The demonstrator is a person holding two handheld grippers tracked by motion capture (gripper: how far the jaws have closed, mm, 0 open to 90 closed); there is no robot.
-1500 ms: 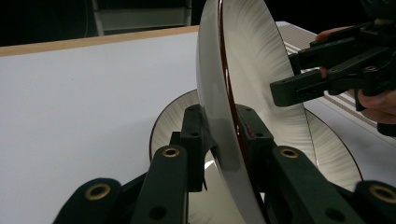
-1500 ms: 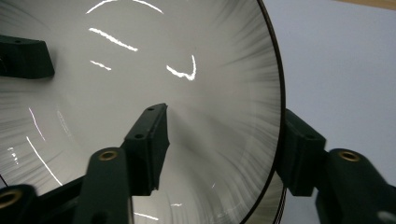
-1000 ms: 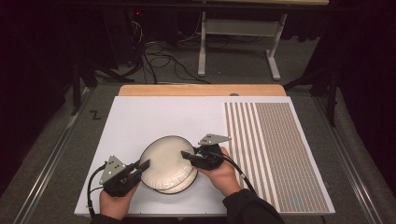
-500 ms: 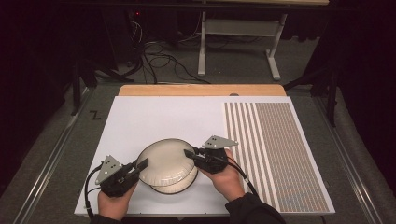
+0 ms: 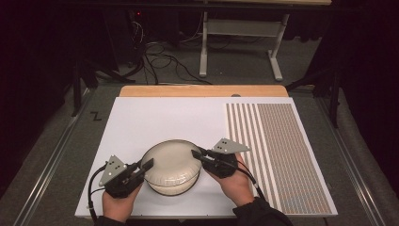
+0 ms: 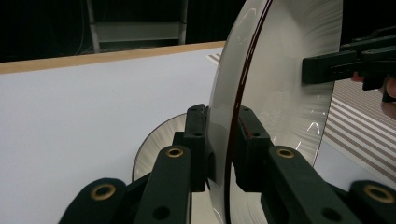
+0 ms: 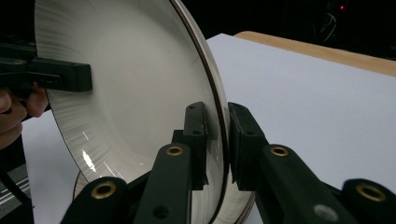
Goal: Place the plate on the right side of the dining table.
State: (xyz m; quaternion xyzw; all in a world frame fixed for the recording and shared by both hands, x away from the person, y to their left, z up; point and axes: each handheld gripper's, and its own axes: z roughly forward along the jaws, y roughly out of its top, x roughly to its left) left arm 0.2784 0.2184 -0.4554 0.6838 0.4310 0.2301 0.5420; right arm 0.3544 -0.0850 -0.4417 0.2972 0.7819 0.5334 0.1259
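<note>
Right now I have both grippers clamped on the same cream bowl [image 5: 171,162], one on each side of its rim, and it sits low over the near middle of the white mat [image 5: 155,122]. From the high view, my left gripper [image 5: 147,165] bites the bowl's left edge and my right gripper [image 5: 196,154] bites the right edge, with my hands coming in from the bottom of the frame. The bowl is turned so its pale outer side faces up toward that camera, and a second bowl [image 5: 171,187] lies beneath it on the mat, its rim peeking out along the near side. In the left gripper view, my jaws stand close together on the thin rim, one pad on each face of the bowl's wall, and the dark edge line of the rim runs up between them; the lower bowl [image 6: 161,142] shows behind my jaws on the mat, and the other gripper [image 6: 327,70] reaches in from the right onto the far rim. In the right gripper view, my jaws pinch the rim the same way, the ribbed glossy inside of the bowl [image 7: 135,84] faces the camera, and the far gripper [image 7: 56,77] holds the opposite edge. To the right of the bowl, the striped panel [image 5: 277,150] covers that part of the mat, and the wooden table edge [image 5: 202,91] runs along the far side.
</note>
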